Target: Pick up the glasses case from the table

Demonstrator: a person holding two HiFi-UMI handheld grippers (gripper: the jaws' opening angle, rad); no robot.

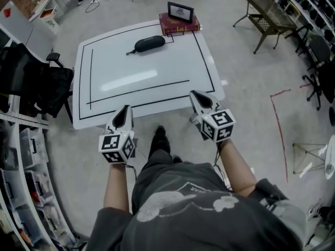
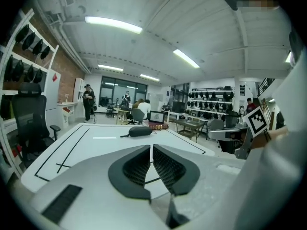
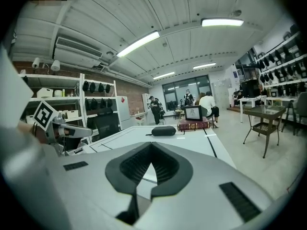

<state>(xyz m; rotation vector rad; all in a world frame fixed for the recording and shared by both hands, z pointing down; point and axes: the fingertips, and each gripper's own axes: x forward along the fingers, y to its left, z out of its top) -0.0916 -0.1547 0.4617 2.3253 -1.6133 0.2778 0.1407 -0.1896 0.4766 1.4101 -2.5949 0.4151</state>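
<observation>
Black glasses case [image 1: 149, 44]: it lay flat on the far side of the white table [image 1: 157, 82], well ahead of both sets of jaws. Nothing touched it.
Left gripper [image 2: 151, 147]: I held its jaws closed, pad against pad, with nothing between them. The case sat far off, almost straight ahead of the tips.
Right gripper [image 3: 151, 145]: its jaws were closed too, tips meeting, and they held nothing. The case was far ahead of these tips as well.
Both grippers: they were at the near edge of the table, well apart, one on each side of me.
Red book [image 1: 179, 24]: it sat past the case, even farther from the jaws, with a small dark frame [image 1: 180, 11] standing on top.
Done so far: I think almost nothing. I was only getting close. The case was not yet reached or grabbed.
Left to do: as I judged it, I had to reach across the table, open one set of jaws, put them around the case, squeeze, and lift it up.
Watch out: the case looked round and smooth, so I thought it might slip if I pinched it near an end.
</observation>
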